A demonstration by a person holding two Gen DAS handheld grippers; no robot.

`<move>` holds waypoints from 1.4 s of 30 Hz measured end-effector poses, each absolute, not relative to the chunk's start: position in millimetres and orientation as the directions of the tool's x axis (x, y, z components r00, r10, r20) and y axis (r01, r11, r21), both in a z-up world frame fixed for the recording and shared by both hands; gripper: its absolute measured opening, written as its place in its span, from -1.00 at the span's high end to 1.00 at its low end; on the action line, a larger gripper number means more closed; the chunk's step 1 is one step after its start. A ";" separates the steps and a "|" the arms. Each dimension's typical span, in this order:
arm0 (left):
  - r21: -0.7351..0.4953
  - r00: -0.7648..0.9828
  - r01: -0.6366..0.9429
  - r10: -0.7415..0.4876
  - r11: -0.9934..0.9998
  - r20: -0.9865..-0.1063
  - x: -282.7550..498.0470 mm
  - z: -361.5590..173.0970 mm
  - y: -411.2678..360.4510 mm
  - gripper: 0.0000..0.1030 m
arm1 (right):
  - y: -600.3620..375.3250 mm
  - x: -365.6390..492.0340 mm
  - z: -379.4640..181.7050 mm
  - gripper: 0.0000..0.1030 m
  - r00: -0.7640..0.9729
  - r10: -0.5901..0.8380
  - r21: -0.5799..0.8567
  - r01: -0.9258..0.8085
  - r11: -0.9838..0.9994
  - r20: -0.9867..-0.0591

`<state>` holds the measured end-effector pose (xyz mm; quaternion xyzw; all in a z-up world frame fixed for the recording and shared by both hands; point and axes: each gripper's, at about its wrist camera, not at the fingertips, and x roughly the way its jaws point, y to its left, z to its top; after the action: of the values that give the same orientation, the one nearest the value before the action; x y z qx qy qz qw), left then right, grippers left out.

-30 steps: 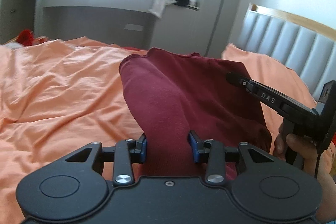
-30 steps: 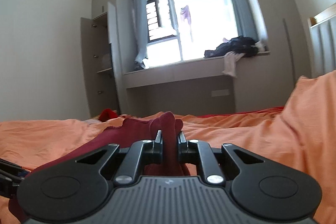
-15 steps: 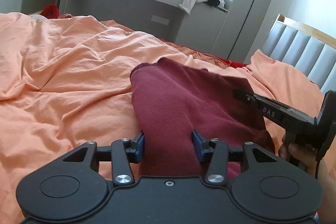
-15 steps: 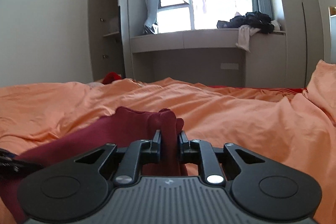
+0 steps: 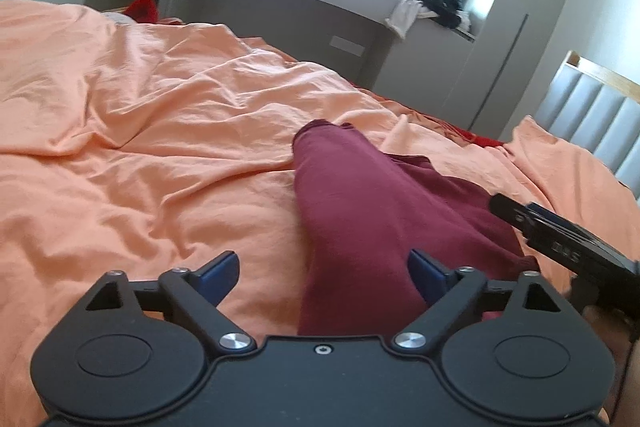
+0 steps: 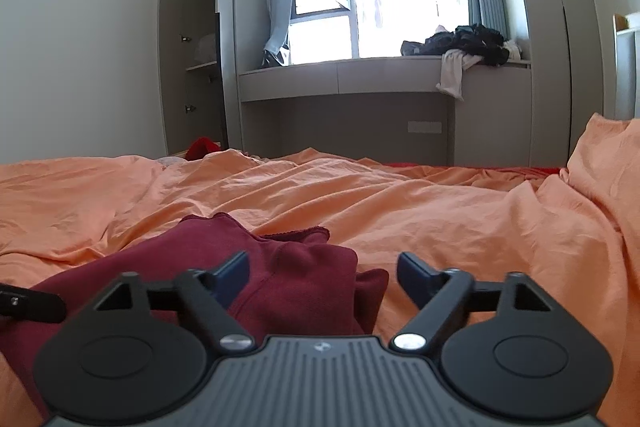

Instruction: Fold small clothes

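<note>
A dark red garment (image 5: 360,211) lies folded lengthwise on the orange bed sheet (image 5: 140,155). My left gripper (image 5: 324,271) is open, its blue-padded fingers wide apart over the near end of the garment, which lies loose between them. My right gripper (image 6: 322,271) is open too, with the bunched red cloth (image 6: 296,279) lying between its spread fingers. The right gripper's body also shows at the right edge of the left wrist view (image 5: 560,239).
A grey window bench (image 6: 384,79) with a pile of dark and white clothes (image 6: 472,47) runs behind the bed. A padded grey headboard (image 5: 592,119) stands at the right. A red item (image 6: 202,147) lies at the bed's far left edge.
Both grippers have opened and let go of the red garment. It has dropped from a raised, held shape to lie flat on the sheet.
</note>
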<state>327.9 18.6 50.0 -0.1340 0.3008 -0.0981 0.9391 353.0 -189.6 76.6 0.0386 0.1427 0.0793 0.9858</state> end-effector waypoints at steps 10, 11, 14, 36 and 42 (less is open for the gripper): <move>-0.302 0.822 0.048 -0.210 0.952 -0.530 318.2 53.6 17.6 -0.94 | -192.3 318.2 91.8 -0.99 0.965 0.139 0.116 -0.116 0.986 -0.224; -0.301 0.829 0.042 -0.201 0.953 -0.521 315.0 56.4 17.6 -0.95 | -192.9 314.4 93.3 -0.99 0.967 0.138 0.120 -0.114 0.986 -0.216; -0.277 0.860 0.030 -0.166 0.960 -0.483 302.9 66.6 16.6 -0.99 | -193.8 303.4 97.3 -1.00 0.973 0.125 0.124 -0.102 0.987 -0.194; -0.044 0.971 0.047 -0.056 0.998 -0.232 172.8 107.1 7.2 -0.99 | -165.2 170.2 107.0 -1.00 0.992 0.120 0.095 -0.122 0.988 0.023; -0.041 0.973 0.056 -0.064 0.998 -0.223 148.1 93.5 10.9 -0.99 | -161.2 140.4 96.2 -1.00 0.997 0.073 0.133 -0.077 0.988 0.034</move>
<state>148.1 10.9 93.5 -0.0171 0.1129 -0.0302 0.9930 140.4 -161.2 96.2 0.0672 -0.0147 0.0375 0.9969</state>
